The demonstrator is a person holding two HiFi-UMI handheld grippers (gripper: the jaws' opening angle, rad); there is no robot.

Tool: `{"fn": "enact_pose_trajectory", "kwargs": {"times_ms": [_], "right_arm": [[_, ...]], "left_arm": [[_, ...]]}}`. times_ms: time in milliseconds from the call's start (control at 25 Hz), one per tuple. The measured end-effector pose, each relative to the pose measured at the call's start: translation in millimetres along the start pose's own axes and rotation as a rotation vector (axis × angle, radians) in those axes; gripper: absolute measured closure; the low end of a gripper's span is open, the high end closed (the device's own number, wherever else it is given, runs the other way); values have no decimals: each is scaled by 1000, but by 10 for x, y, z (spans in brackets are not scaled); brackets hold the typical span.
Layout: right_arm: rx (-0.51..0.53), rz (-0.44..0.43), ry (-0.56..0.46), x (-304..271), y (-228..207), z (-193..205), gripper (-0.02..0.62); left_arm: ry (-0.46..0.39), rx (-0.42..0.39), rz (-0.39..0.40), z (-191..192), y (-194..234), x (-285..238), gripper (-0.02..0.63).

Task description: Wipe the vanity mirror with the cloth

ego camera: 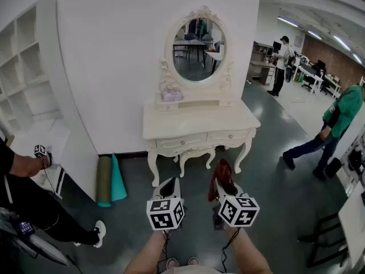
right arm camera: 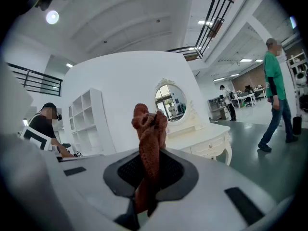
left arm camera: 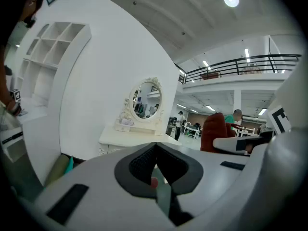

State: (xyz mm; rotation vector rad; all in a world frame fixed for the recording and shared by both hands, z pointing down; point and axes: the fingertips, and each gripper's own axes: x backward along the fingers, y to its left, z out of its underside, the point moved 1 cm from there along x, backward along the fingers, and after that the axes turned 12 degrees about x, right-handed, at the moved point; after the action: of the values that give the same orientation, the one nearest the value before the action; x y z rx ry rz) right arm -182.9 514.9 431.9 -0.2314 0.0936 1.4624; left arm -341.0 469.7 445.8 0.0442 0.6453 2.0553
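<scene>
Holding: right claw (right arm camera: 149, 177) clamped on cloth (right arm camera: 149, 129)
Aiming: mirror (ego camera: 199, 50) well ahead, above right claw
Idling: left claw (left arm camera: 155, 170) together, empty

In the head view, the small objects (ego camera: 170, 95) on the shelf of the vanity (ego camera: 199, 121), beside the mirror (ego camera: 198, 50), are too small to name, perhaps little boxes. The left edge cuts off the person in black (ego camera: 28, 201). In the right gripper view, the lower end of the red cloth (right arm camera: 149, 124) disappears between the jaws of the right gripper (right arm camera: 150, 170).
</scene>
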Motion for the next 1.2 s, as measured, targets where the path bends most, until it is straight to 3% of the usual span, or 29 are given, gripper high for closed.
{"fn": "enact_pose_trajectory", "kwargs": {"times_ms": [560, 1200], "right_arm": [[-9, -41, 1, -87, -165, 5, 535], [-75, -16, 80, -271, -926, 316, 535]], "left_arm": [[0, 5, -24, 41, -58, -179, 596], [33, 49, -42, 280, -214, -832, 596]]}}
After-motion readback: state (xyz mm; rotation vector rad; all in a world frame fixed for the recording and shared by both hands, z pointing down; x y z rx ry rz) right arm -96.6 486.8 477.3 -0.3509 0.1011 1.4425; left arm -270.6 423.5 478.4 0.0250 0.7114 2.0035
